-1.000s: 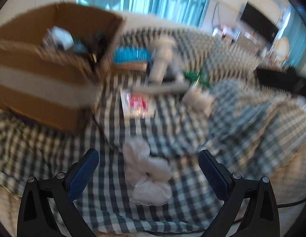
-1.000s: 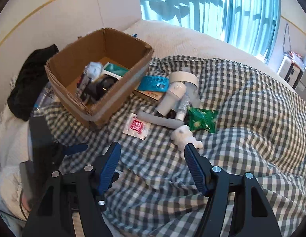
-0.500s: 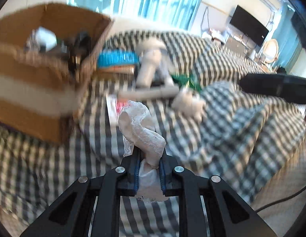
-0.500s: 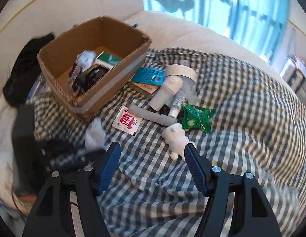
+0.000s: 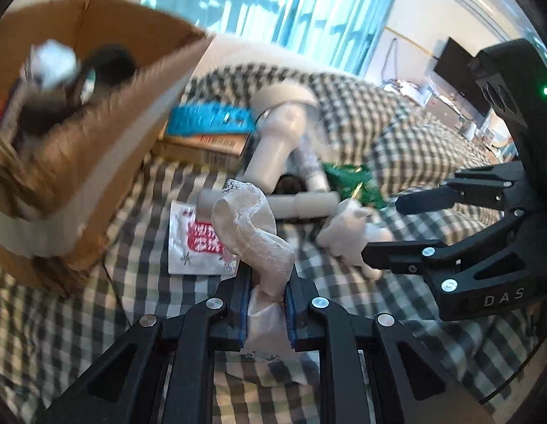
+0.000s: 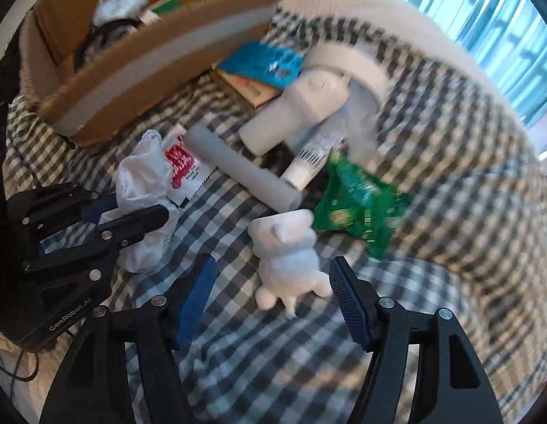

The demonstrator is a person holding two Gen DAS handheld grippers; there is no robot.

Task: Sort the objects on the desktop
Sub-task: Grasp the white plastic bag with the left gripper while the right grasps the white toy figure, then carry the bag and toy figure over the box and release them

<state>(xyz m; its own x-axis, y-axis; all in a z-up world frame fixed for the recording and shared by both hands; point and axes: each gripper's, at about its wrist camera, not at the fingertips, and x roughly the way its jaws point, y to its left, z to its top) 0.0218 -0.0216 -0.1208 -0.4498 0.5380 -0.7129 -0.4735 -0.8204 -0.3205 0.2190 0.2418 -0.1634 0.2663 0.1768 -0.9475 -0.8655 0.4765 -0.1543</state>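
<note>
My left gripper (image 5: 266, 300) is shut on a white lacy cloth (image 5: 252, 233) and holds it above the checked bedspread, just right of the cardboard box (image 5: 79, 162). The same cloth (image 6: 142, 180) and left gripper (image 6: 132, 212) show in the right wrist view. My right gripper (image 6: 269, 289) is open, its jaws on either side of a white bear figurine (image 6: 287, 247) that lies on the bedspread. The figurine (image 5: 347, 236) and the right gripper (image 5: 390, 229) show at the right of the left wrist view.
The cardboard box (image 6: 132, 46) holds several items. On the bedspread lie a red-and-white sachet (image 6: 181, 166), a grey tube (image 6: 241, 173), a white hair dryer (image 6: 301, 106), a green snack bag (image 6: 358, 205), a blue packet (image 6: 262, 63) on a brown box.
My left gripper closed on the white cloth and lifted it toward the box. My right gripper moved down and forward until its open jaws flank the bear figurine.
</note>
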